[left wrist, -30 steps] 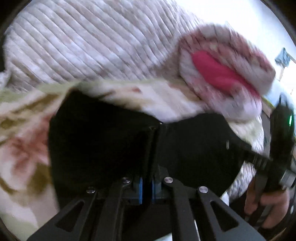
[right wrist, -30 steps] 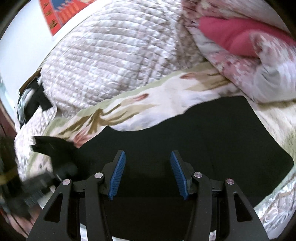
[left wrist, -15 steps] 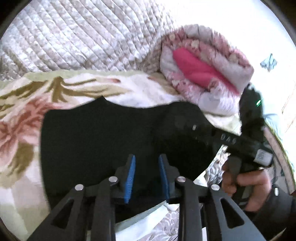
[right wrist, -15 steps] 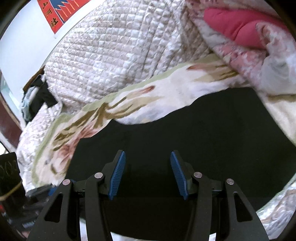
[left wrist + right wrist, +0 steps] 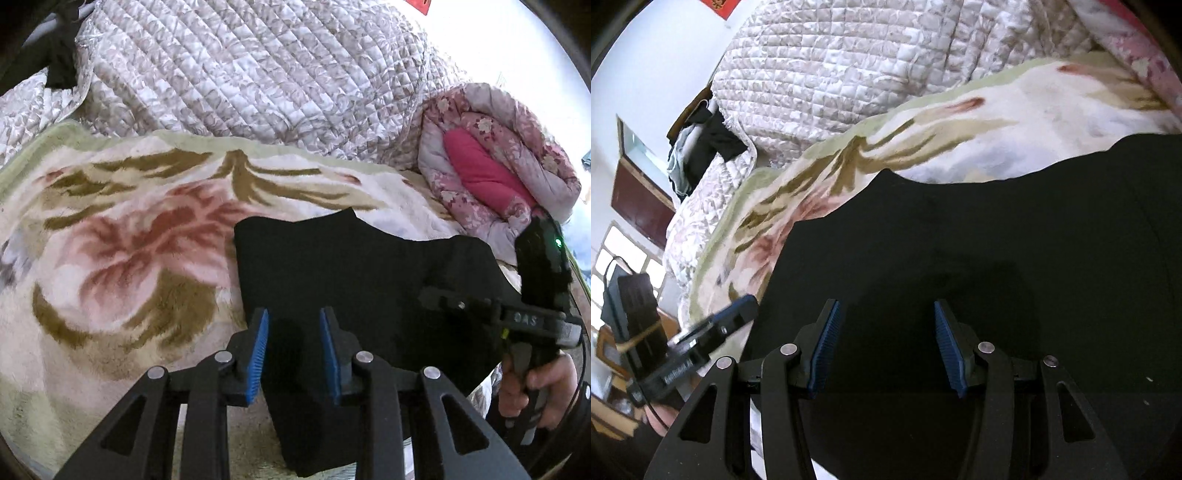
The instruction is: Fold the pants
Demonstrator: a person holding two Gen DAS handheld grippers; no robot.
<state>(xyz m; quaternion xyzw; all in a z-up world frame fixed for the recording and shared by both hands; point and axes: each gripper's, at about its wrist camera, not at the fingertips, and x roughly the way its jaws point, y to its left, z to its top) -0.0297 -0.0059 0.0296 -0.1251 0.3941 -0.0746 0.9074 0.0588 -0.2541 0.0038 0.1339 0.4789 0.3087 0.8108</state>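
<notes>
I have the black pants (image 5: 354,280) lying folded into a flat slab on the floral blanket (image 5: 122,236) of the bed, with the quilted cover (image 5: 258,74) banked up behind that blanket and a rolled pink comforter (image 5: 491,173) off to its right end. My left claw (image 5: 293,350) is spread over the slab's left edge and grips nothing; my right claw (image 5: 884,345) is spread wider above the middle of the cloth, also empty. I judge the fabric soft, light and limp, so it will sag and slide unless I pinch through all layers at a corner or folded edge. It is too dark to count layers, I think two. No containers show here.
</notes>
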